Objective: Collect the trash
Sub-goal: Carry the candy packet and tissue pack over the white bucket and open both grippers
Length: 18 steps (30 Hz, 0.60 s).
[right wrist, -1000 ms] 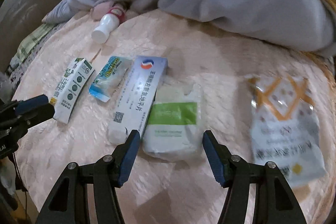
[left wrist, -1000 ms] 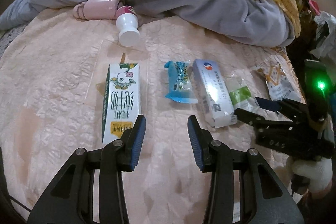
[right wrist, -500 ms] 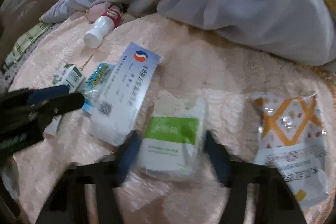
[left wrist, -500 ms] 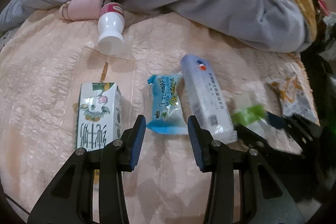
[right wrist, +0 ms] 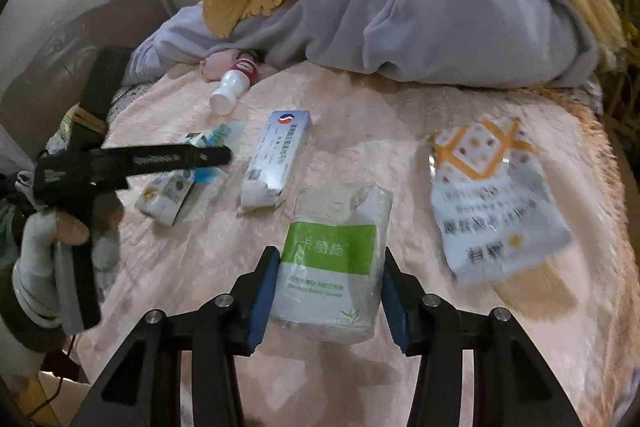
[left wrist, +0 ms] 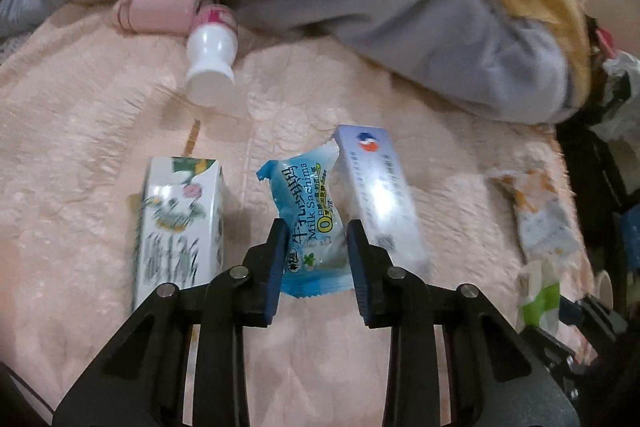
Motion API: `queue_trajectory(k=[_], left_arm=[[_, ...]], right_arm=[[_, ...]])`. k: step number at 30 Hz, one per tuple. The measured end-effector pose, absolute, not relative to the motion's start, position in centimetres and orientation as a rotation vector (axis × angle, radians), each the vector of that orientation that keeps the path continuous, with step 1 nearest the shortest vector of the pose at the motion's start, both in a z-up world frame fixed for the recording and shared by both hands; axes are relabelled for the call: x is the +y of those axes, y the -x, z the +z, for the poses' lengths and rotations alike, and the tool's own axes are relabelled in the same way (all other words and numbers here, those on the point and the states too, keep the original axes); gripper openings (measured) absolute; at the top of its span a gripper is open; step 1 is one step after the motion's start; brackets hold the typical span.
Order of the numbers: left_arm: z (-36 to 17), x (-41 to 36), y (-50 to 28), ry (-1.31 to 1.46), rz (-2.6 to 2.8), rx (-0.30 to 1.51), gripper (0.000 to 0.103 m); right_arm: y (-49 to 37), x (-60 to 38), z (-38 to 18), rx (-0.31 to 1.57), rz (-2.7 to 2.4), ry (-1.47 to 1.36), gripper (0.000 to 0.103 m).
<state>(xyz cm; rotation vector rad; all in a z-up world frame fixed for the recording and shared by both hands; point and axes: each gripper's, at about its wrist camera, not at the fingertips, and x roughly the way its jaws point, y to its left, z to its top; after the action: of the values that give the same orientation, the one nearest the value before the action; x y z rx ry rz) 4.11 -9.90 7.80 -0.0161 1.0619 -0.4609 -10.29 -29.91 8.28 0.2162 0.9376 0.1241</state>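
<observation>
A blue snack wrapper [left wrist: 308, 203] lies on the peach bed cover [left wrist: 80, 147]. My left gripper [left wrist: 317, 227] straddles its near half, jaws closing, pads touching both sides of it. From the right wrist view the left gripper [right wrist: 222, 163] hangs over the wrapper, held by a gloved hand [right wrist: 44, 251]. My right gripper [right wrist: 331, 253] is closing on a green-and-white tissue pack [right wrist: 336, 211] and holds it a little above the cover. In the left wrist view that tissue pack [left wrist: 540, 301] sits in the right gripper [left wrist: 576, 307] at the lower right.
Left of the wrapper lies a milk carton [left wrist: 180, 223], right of it a white-and-blue box [left wrist: 376, 187]. A white bottle [left wrist: 210, 59] and a pink item [left wrist: 160, 11] lie further back. An orange-and-white bag [right wrist: 492, 195] is at the right. Grey and yellow blankets [right wrist: 460, 19] fill the back.
My left gripper slid right from beside the carton to the blue wrapper and narrowed on it. My right gripper narrowed on the tissue pack and drew it up and back.
</observation>
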Motion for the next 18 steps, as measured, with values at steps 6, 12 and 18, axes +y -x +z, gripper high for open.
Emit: queue_trajectory(k=[6,12,18], left_arm=[[11.7,-10.1,1.1,-0.022,-0.544,1.012,0.028],[14.8,-13.4,6.6,-0.103,-0.635,0.938,0.028],[16.4,-18.3,12.0,-0.186,-0.749,0.877,0.028]], right_arm=[[15.0,-30.2,10.3,0.902,0.091,-0.225,0.047],[19.9,-31.8,12.2,0.876,0.025,-0.231,0.047],[24.2,-34.3,13.5,0.845,-0.065,-0.241,0.047]])
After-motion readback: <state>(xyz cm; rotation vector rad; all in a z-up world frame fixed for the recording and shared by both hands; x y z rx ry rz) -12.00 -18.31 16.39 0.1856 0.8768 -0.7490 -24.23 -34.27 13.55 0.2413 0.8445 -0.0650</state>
